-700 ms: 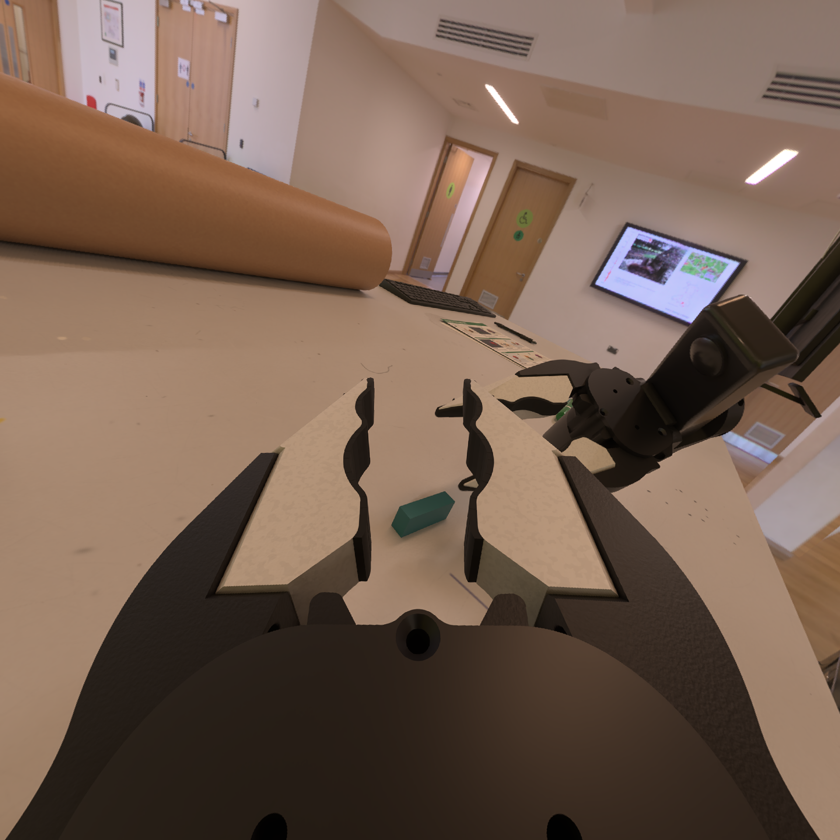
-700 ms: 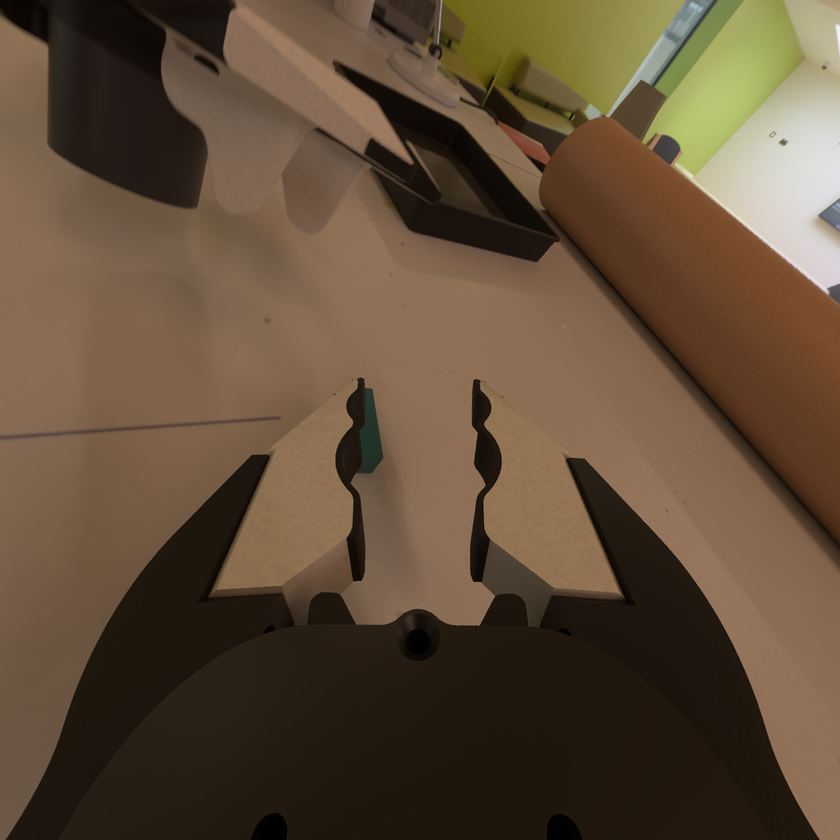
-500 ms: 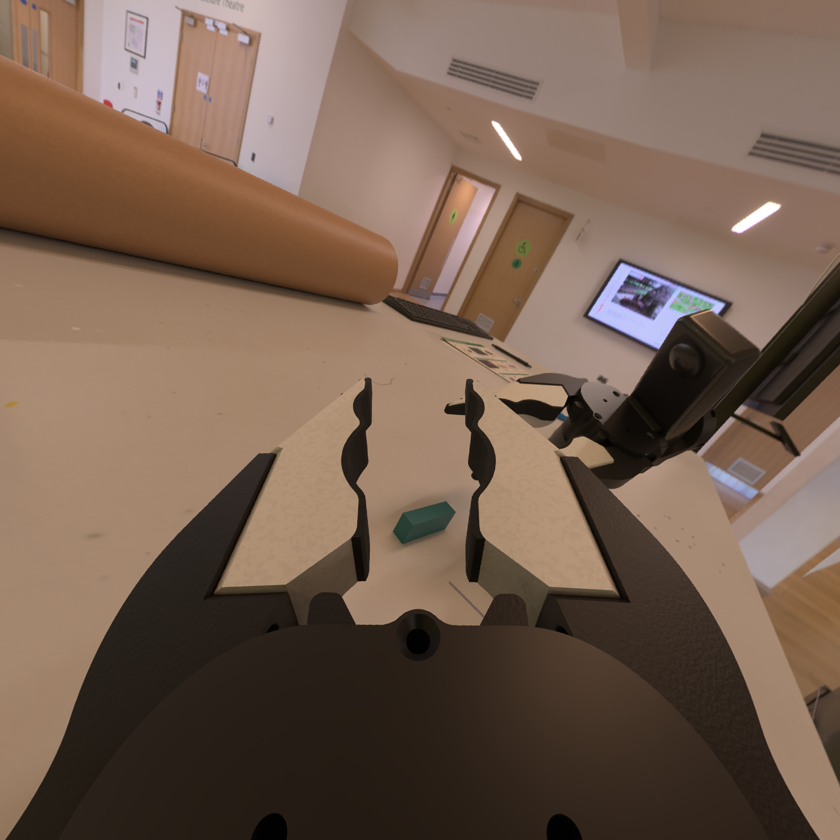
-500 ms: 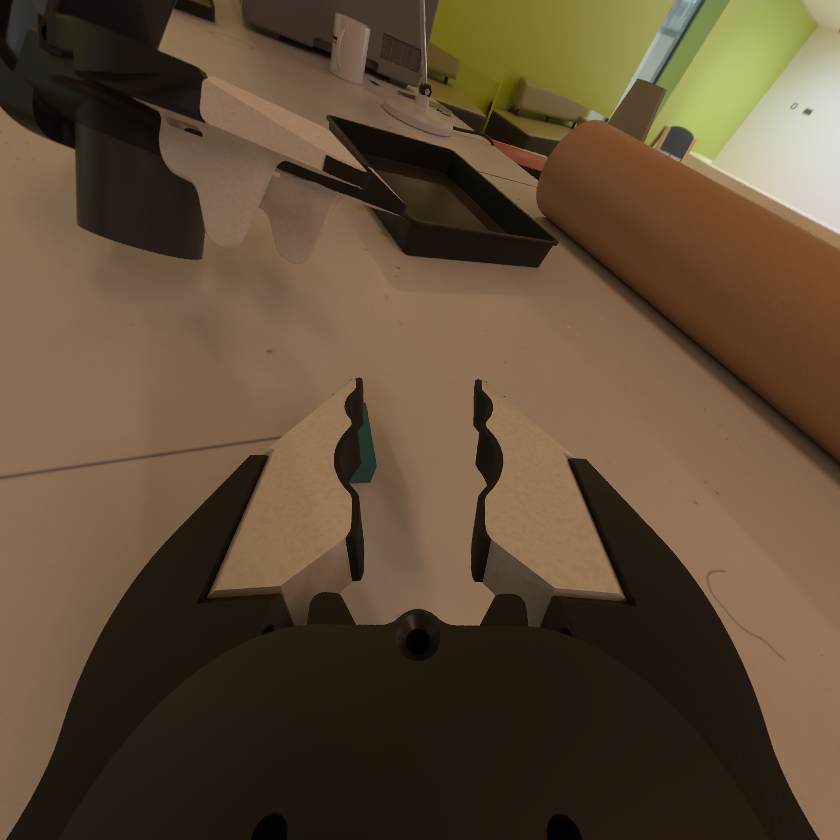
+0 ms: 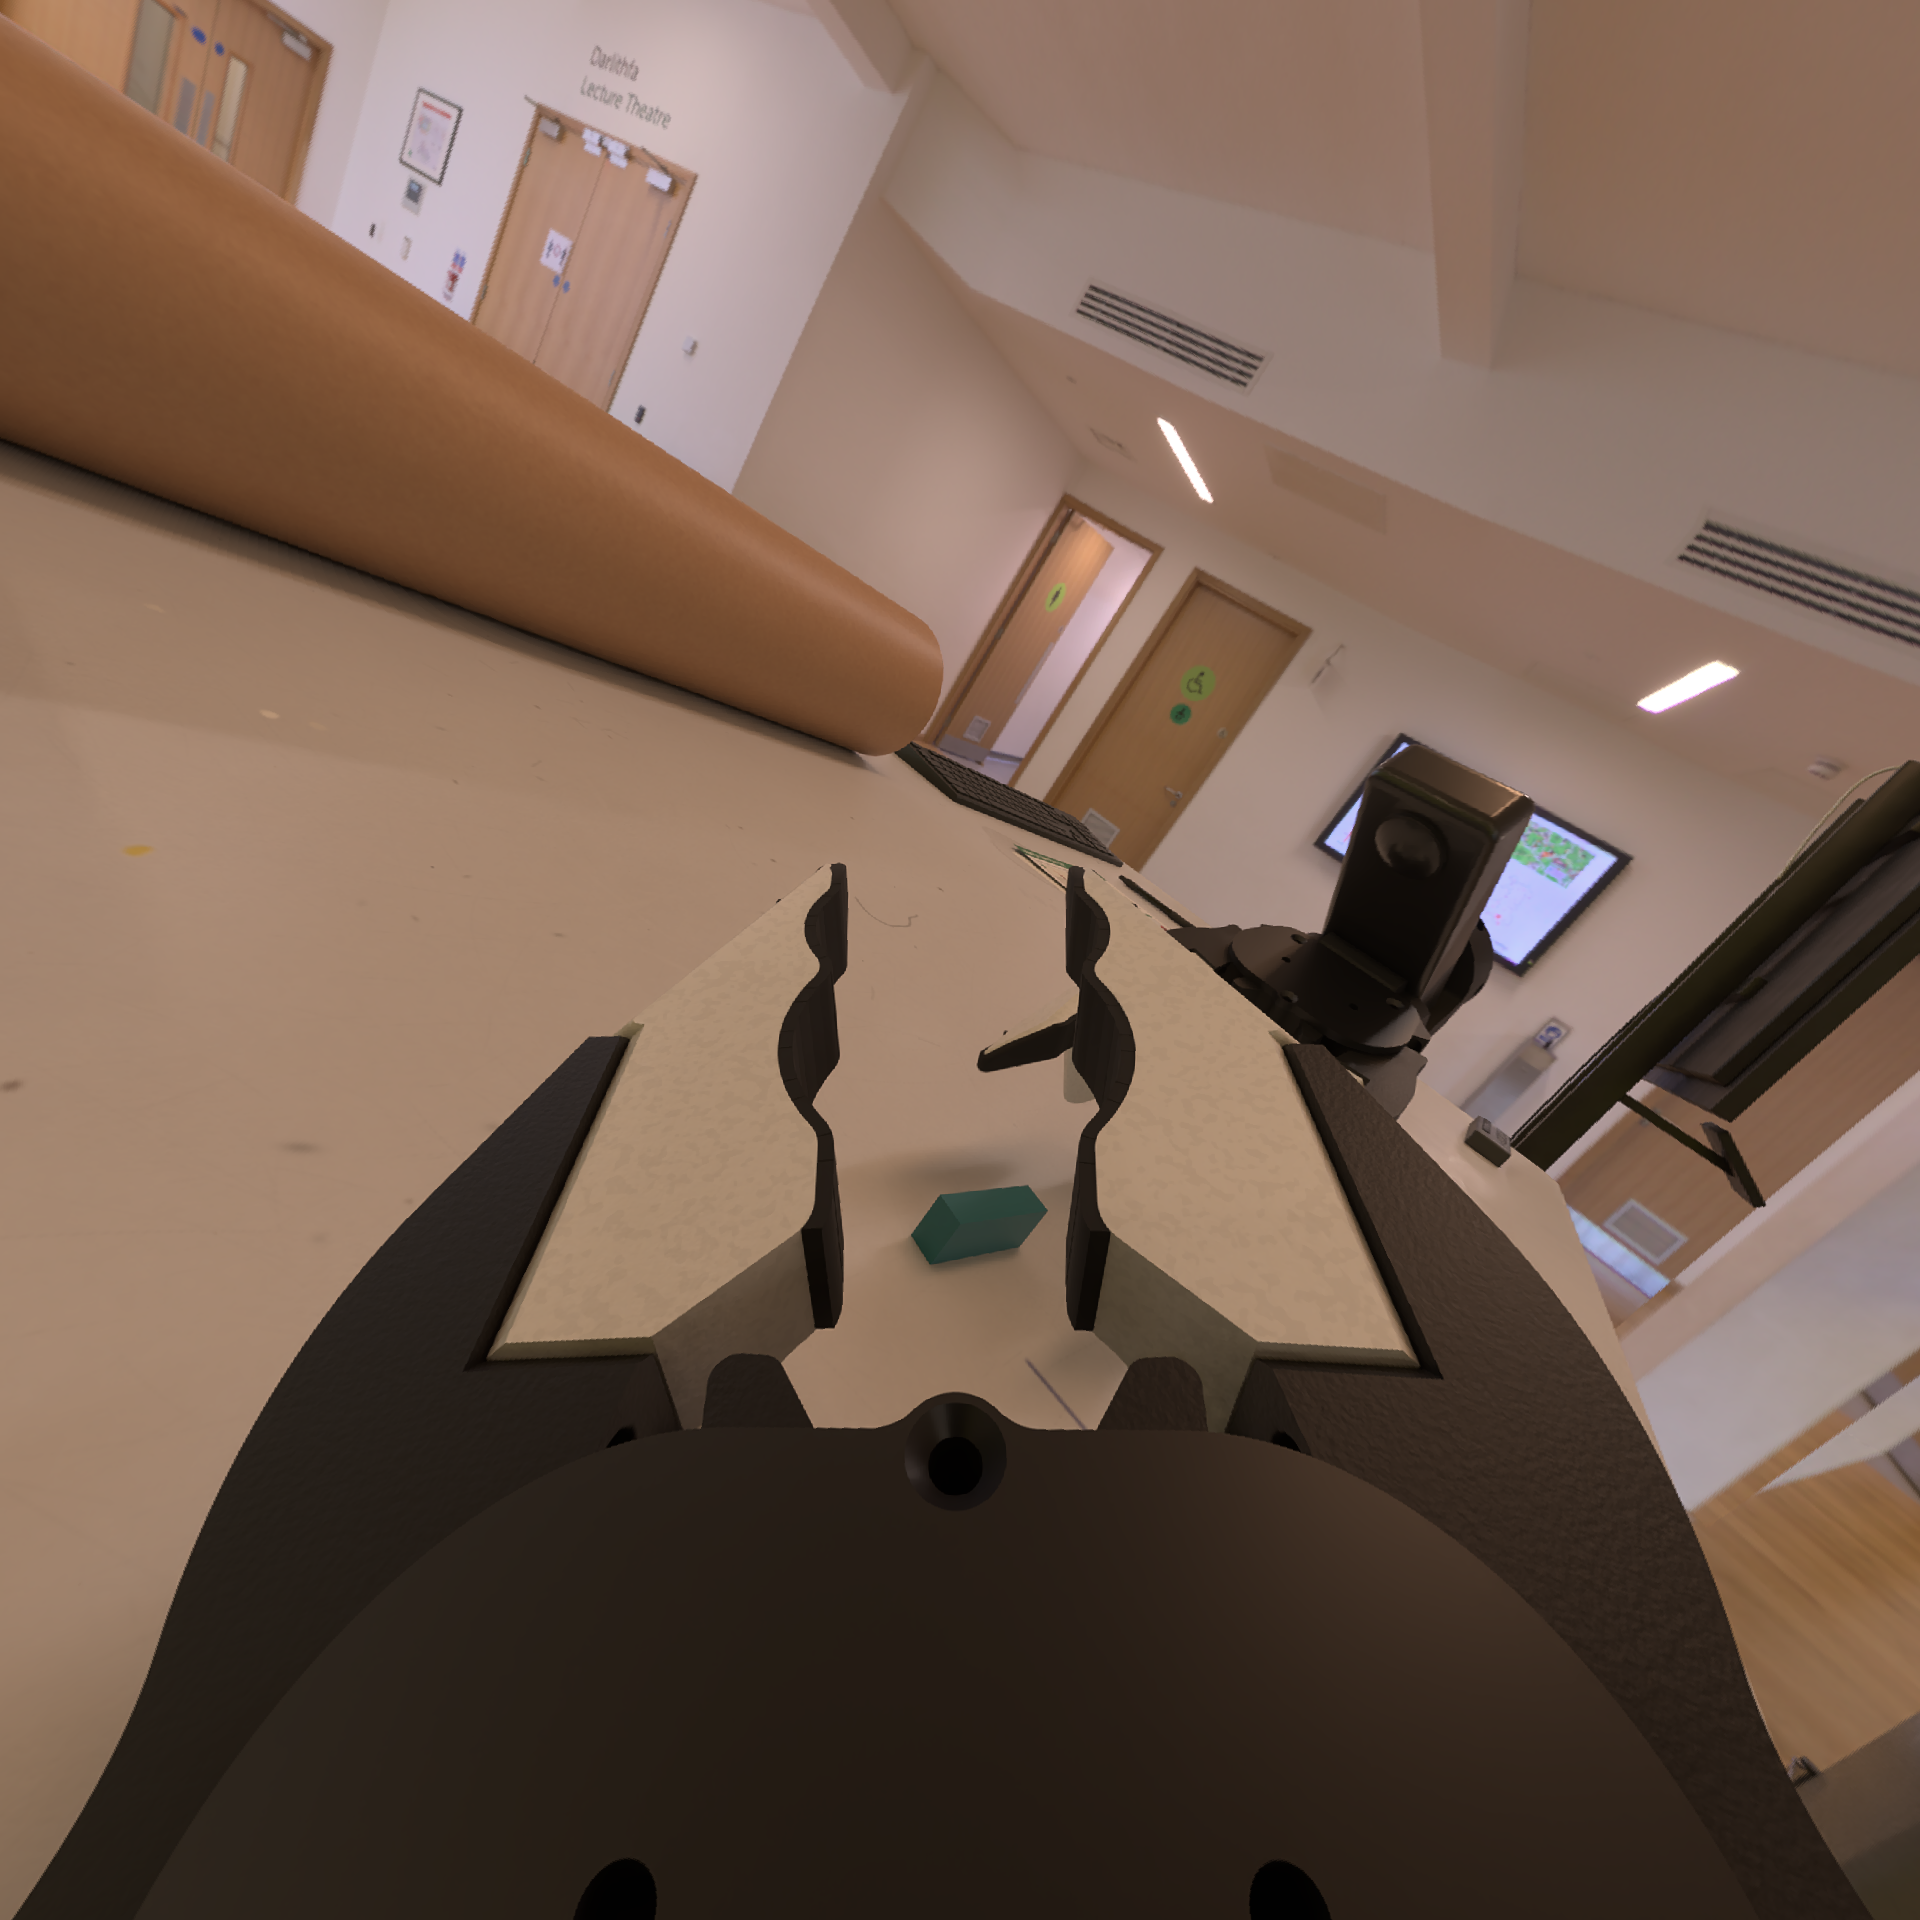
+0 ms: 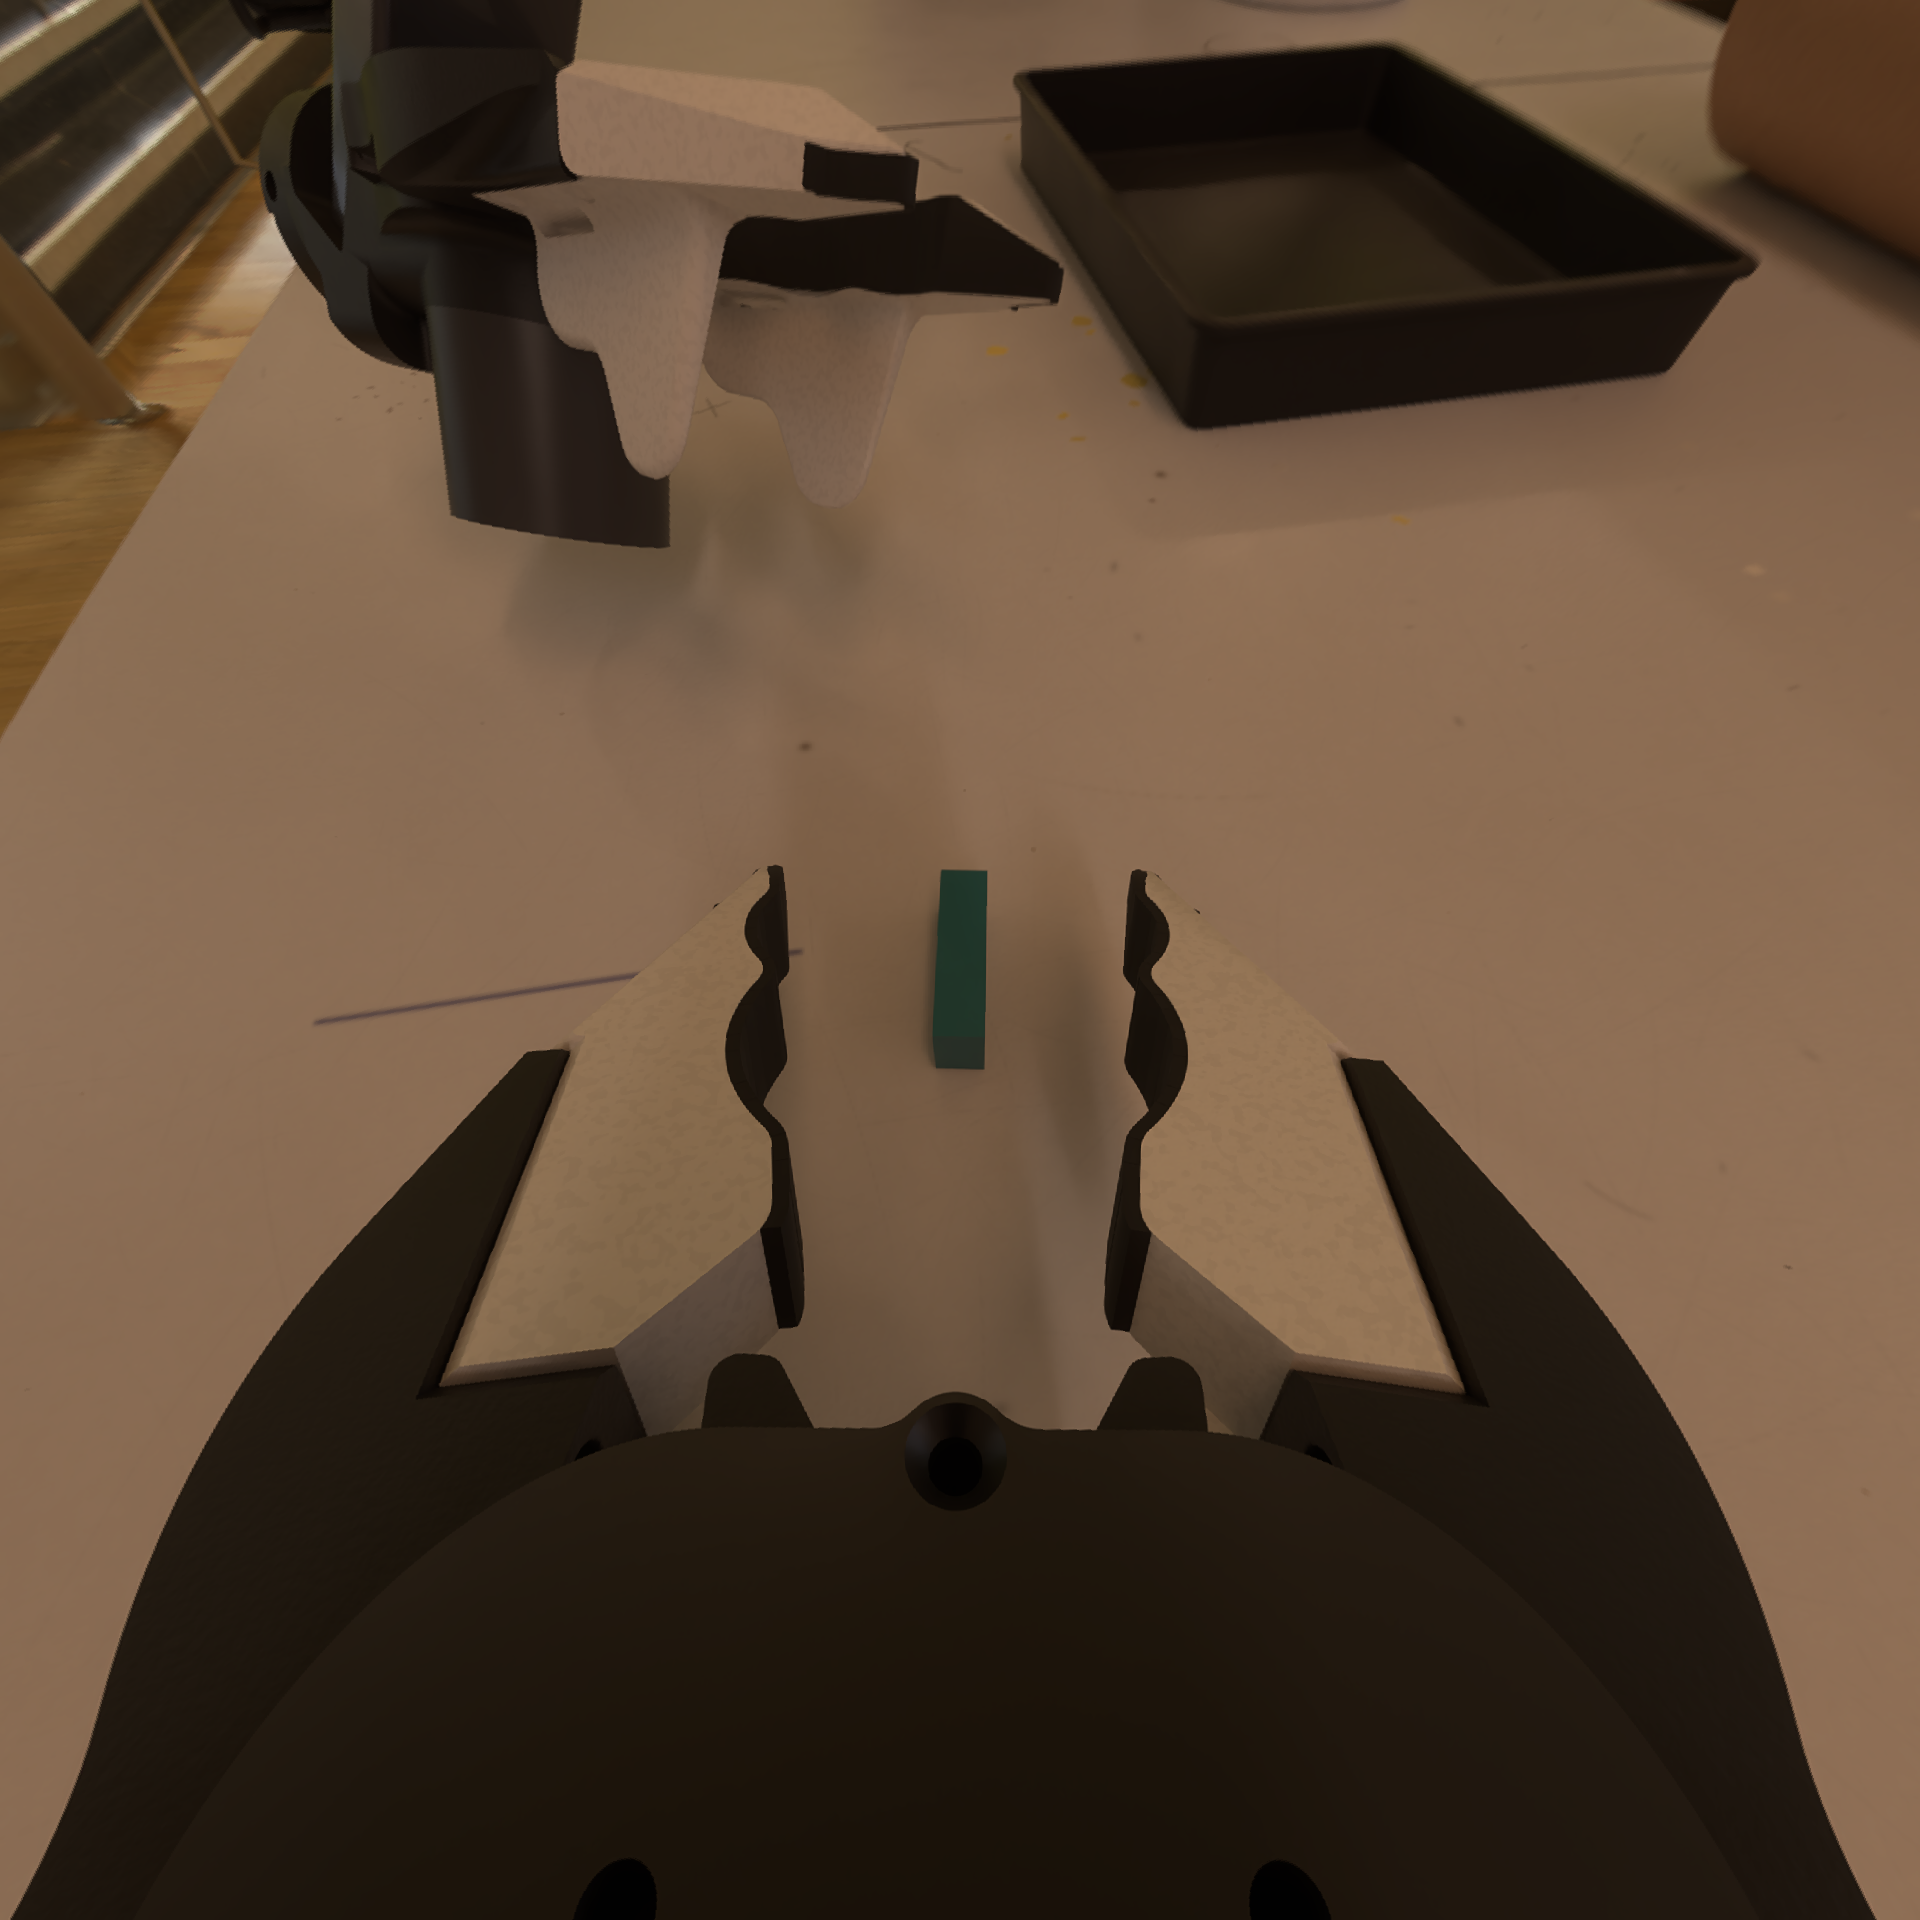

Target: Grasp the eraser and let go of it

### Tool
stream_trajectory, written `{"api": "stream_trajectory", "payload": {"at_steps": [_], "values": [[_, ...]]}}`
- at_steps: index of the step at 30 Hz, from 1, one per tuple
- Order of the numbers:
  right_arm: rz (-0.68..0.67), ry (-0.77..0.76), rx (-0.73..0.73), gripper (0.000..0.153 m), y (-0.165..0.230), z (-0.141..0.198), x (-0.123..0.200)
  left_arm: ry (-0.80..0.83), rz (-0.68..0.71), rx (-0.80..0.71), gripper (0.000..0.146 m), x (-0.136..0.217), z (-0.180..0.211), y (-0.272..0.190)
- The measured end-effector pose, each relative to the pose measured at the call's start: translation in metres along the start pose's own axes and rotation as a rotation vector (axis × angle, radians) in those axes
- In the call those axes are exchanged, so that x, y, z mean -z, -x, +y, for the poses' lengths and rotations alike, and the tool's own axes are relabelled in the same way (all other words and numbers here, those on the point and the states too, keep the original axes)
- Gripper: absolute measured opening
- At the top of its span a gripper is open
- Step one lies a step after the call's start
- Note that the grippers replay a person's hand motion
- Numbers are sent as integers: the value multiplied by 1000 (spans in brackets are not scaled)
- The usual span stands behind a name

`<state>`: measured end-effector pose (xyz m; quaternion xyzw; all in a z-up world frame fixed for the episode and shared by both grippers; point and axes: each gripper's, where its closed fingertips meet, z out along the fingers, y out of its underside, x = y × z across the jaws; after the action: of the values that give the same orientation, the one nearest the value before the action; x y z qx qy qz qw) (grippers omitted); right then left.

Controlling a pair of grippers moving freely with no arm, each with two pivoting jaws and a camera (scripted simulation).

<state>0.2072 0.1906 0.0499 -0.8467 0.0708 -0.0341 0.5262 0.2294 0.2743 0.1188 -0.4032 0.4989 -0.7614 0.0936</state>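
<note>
A small teal eraser (image 5: 979, 1224) lies flat on the pale table (image 5: 312, 935). In the left wrist view it sits low between the fingers of my left gripper (image 5: 956, 878), which is open and touches nothing. In the right wrist view the eraser (image 6: 960, 968) lies lengthwise, centred between the fingers of my right gripper (image 6: 956, 878), which is wide open and clear of it on both sides. The right gripper's body (image 5: 1382, 935) hangs over the eraser from beyond. The left gripper (image 6: 644, 260) hovers above the table farther off.
A big brown roll (image 5: 416, 468) lies along the table on the left of the left wrist view. A black tray (image 6: 1371, 229) stands at the far right of the right wrist view. A keyboard (image 5: 997, 800) lies beyond the roll. The table edge (image 6: 104, 582) runs along the left.
My right gripper has opened wider and tipped to look down; the eraser, before against its left finger, now lies centred and free. The left gripper has tilted a little and stays open.
</note>
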Motion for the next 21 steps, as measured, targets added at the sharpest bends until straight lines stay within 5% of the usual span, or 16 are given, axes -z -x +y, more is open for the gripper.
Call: {"api": "stream_trajectory", "payload": {"at_steps": [14, 18, 21], "values": [[121, 233, 97, 33, -6, 28, -20, 66, 57, 91, 42, -15, 10, 2], [90, 256, 94, 11, -3, 32, -23, 57, 73, 126, 42, -14, 8, 4], [56, 258, 50, 11, -3, 32, -23, 37, 84, 157, 41, -12, 5, 5]]}}
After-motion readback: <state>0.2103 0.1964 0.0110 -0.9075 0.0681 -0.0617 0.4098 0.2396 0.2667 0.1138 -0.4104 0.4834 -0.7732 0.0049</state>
